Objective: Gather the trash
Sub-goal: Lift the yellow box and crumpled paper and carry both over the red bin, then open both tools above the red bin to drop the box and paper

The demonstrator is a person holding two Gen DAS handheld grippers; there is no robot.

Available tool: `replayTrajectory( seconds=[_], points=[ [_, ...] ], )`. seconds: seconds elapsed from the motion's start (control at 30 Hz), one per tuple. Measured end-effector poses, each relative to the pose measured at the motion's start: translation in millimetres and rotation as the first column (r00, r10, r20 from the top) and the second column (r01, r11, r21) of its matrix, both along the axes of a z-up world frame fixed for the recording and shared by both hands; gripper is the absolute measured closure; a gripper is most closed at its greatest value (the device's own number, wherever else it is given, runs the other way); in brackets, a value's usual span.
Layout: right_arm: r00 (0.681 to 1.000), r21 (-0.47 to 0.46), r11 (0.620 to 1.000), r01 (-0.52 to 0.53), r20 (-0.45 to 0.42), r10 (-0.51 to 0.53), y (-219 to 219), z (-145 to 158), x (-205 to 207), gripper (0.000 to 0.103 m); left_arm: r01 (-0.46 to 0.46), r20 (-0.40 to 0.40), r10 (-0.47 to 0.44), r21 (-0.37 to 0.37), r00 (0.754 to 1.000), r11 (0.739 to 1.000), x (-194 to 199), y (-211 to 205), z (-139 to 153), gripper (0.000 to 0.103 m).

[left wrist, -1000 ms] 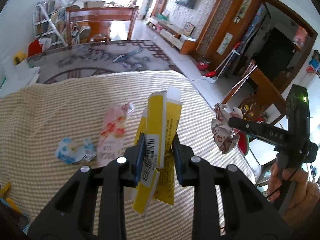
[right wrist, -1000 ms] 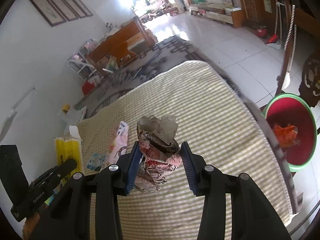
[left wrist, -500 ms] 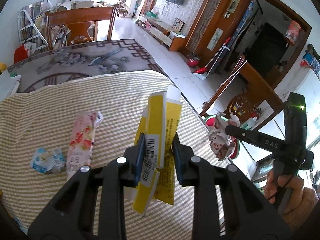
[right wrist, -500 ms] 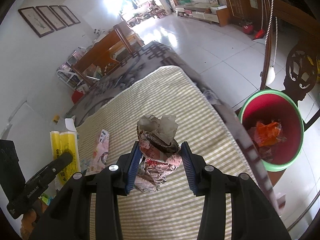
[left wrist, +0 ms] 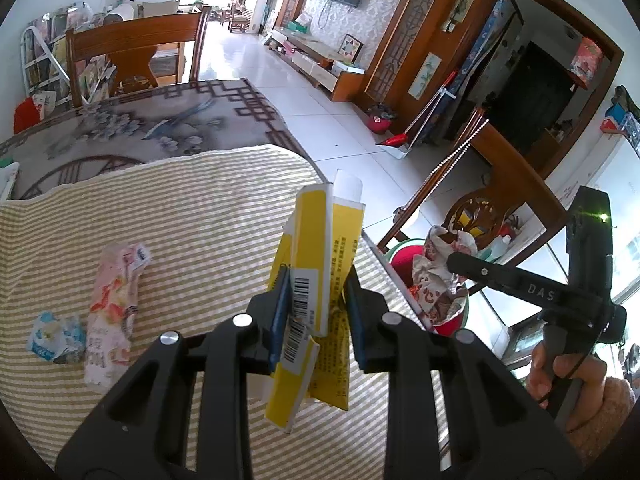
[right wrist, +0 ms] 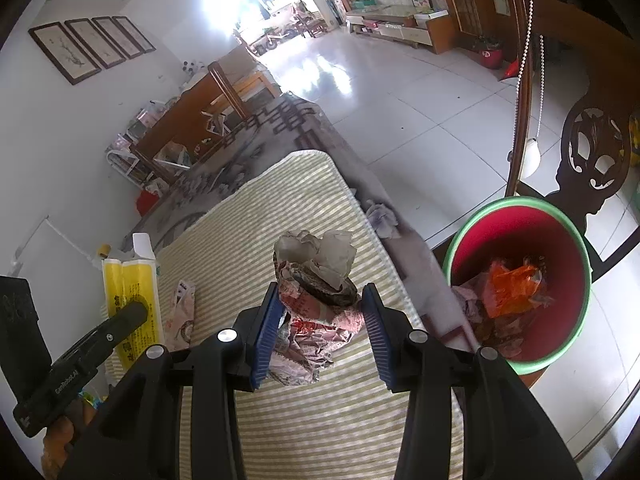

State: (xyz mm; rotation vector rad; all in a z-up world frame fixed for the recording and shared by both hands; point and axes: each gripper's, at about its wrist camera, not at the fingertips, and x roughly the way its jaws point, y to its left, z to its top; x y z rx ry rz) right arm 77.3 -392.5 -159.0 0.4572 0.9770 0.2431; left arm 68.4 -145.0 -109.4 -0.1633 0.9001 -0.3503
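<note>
A table under a striped yellow-green cloth fills the near part of both views, and its far end carries a grey patterned cover. Off the table's right edge, down on the floor, stands a red bin with a green rim. It already holds orange plastic and crumpled paper, so it reads as the place where the trash is to go.

The left claw is clamped on a flattened yellow carton, held upright with its barcode flap hanging below the pads. The grip sits low on the carton, which leaves most of its length standing clear above the claw; that should let it tip freely into the bin once released. The right claw is closed on a crumpled wad of printed paper, squeezed between the blue pads and lifted clear of the cloth. In the left wrist view this wad hangs at the table's right edge, in front of the bin, so the right load looks closest to being dropped.

Two smaller pieces are not yet collected. A pink wrapper lies flat on the cloth at the left, and a small crumpled blue-and-white packet sits just beside it, nearer the left edge. Carrying one piece in each claw halves the trips needed.
</note>
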Motion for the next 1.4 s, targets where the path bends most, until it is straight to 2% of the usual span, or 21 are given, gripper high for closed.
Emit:
replayTrajectory(
  seconds=[0.33,0.53,0.93,1.2,1.23,1.27,1.3,1.33,1.37,1.4],
  points=[
    [1.000,-0.001,1.000,-0.010,0.004,0.010,-27,-3,18,0.062,-0.001,-0.011,0.002,0.012,1.000,1.000,16,-30,-5,0.077],
    [1.000,0.009,1.000,0.019,0.006,-0.019,-52,-4,21,0.062,0.030,-0.011,-0.029,0.019,1.000,0.999,27,-54,-7,0.077],
    [0.991,0.017,0.991,0.132,-0.010,-0.132,-117,-13,14,0.062,0.151,-0.010,-0.151,0.028,0.989,0.988,48,-125,-12,0.077],
    [0.974,0.015,0.975,0.224,-0.043,-0.223,-163,-26,7,0.062,0.288,-0.057,-0.288,-0.023,0.956,0.957,66,-190,-31,0.075],
    [0.971,0.018,0.972,0.236,-0.049,-0.235,-168,-28,5,0.062,0.306,-0.066,-0.308,-0.030,0.949,0.951,67,-199,-33,0.074],
    [0.969,0.020,0.969,0.245,-0.052,-0.243,-173,-29,4,0.057,0.318,-0.071,-0.320,-0.035,0.945,0.947,67,-207,-35,0.068],
    [0.966,0.022,0.967,0.252,-0.058,-0.251,-176,-31,4,0.046,0.325,-0.075,-0.327,-0.040,0.942,0.945,67,-211,-36,0.062],
    [0.963,0.025,0.965,0.263,-0.066,-0.261,-179,-32,3,0.042,0.333,-0.078,-0.336,-0.050,0.939,0.942,66,-215,-37,0.050],
    [0.958,0.028,0.959,0.281,-0.069,-0.278,-184,-34,1,0.037,0.338,-0.076,-0.341,-0.055,0.937,0.940,65,-217,-38,0.044],
    [0.954,0.031,0.955,0.295,-0.072,-0.292,-187,-35,-1,0.036,0.340,-0.074,-0.344,-0.055,0.936,0.939,63,-218,-38,0.043]
  ],
)
